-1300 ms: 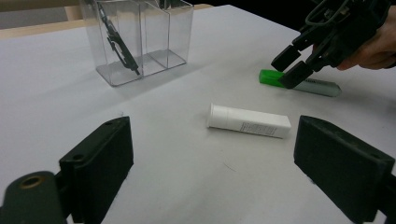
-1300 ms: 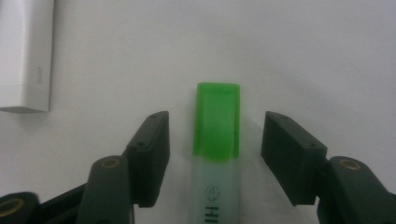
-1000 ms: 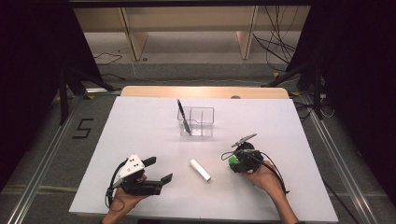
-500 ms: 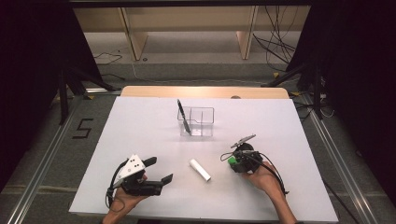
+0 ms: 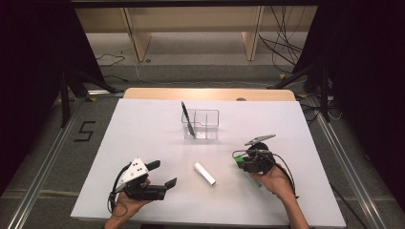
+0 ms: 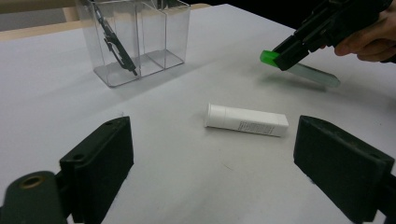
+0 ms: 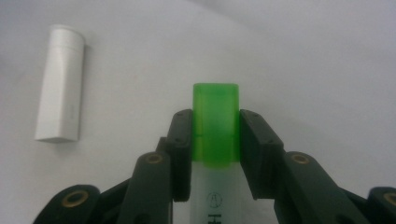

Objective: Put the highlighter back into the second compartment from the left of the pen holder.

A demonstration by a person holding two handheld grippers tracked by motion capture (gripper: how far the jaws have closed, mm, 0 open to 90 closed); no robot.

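The surface [image 5: 143, 138] is a flat, matte white sheet. At its near left, the left gripper [image 5: 161, 175] rests in a hand [image 5: 125, 206], its black, blocky fingers [image 6: 100, 161] spread wide with nothing between them.

A clear, hard plastic organizer [image 5: 200, 125] stands toward the far middle of the surface. It is a rectangular box with inner dividers. A slim black pen [image 5: 187, 119] leans tilted in its left compartment.

Nearer, between the two grippers, a white tube [image 5: 204, 173] lies flat on the surface. It is smooth and elongated, with a flat cap at one end, and touches neither gripper.

At the right, the right gripper [image 7: 215, 133] has just been closing its fingers [image 7: 181, 140], which now clamp a highlighter [image 7: 215, 126] from both sides. The grip falls where the translucent green, square-edged cap meets the pale barrel. In the left gripper view the highlighter [image 6: 299, 70] tilts, its cap end raised and pointing left while the barrel's far end reaches down to the surface. It is well apart from the organizer and near the tube.
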